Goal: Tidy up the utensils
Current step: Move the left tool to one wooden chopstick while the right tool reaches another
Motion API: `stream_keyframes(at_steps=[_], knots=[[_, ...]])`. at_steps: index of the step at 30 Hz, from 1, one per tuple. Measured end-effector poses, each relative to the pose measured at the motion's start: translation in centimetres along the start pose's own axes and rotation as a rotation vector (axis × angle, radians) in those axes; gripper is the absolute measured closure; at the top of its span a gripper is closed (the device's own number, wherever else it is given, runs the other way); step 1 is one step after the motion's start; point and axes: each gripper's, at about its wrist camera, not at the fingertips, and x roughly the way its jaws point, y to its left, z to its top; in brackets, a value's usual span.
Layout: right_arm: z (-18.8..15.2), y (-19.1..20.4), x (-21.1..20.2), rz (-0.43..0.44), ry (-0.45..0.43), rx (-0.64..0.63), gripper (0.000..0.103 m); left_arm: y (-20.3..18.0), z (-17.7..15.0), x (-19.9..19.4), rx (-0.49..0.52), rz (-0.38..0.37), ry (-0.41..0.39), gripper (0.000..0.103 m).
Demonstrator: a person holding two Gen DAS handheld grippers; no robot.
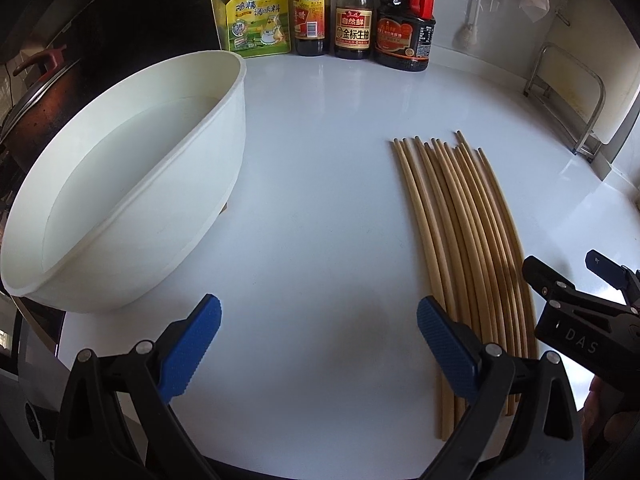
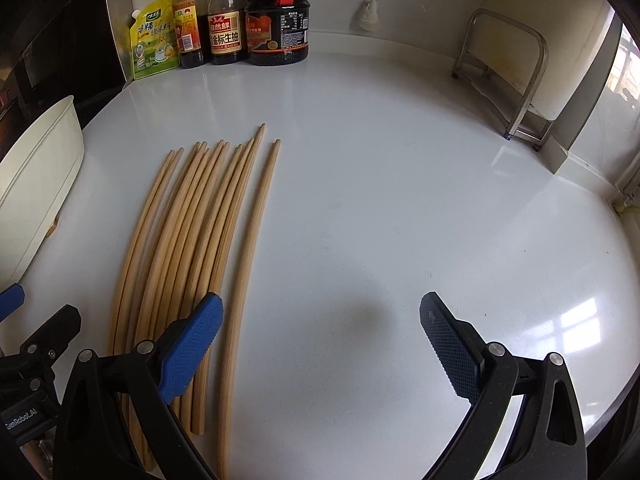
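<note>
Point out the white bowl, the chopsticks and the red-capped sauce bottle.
white bowl [image 1: 224, 128], left wrist view, on its outer wall.
chopsticks [image 2: 208, 216], right wrist view, mid-bundle.
red-capped sauce bottle [image 1: 404, 36], left wrist view, on its label.

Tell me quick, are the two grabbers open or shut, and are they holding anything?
Left gripper: jaws open, holding nothing, above the counter beside the chopsticks.
Right gripper: jaws open, holding nothing, just right of the chopsticks.

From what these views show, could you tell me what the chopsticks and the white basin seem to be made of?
The chopsticks: bamboo or light wood, likely unlacquered; tan, matte, faint lengthwise grain. The white basin: probably plastic; smooth, thin rim, soft sheen, though enamel or ceramic cannot be ruled out.
</note>
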Motion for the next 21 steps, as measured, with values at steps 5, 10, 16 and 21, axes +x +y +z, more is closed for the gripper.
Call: stream_keyframes(at_steps=[5,10,16,21], knots=[[-0.4,-0.2,0.5,-0.006,0.015,-0.007,0.009,-0.5,0.4,0.4,0.006,0.007,0.004,0.006],[-0.8,-0.9,0.3,-0.008,0.008,-0.007,0.009,-1.0,0.9,0.9,0.0,-0.001,0.004,0.006],[-1.2,-1.5,0.2,0.0,0.003,0.006,0.009,-1.3,1.0,2.1,-0.01,0.002,0.019,0.006],[-1.5,-1.8,0.0,0.004,-0.003,0.01,0.009,-1.3,1.2,2.3,-0.02,-0.001,0.017,0.006]])
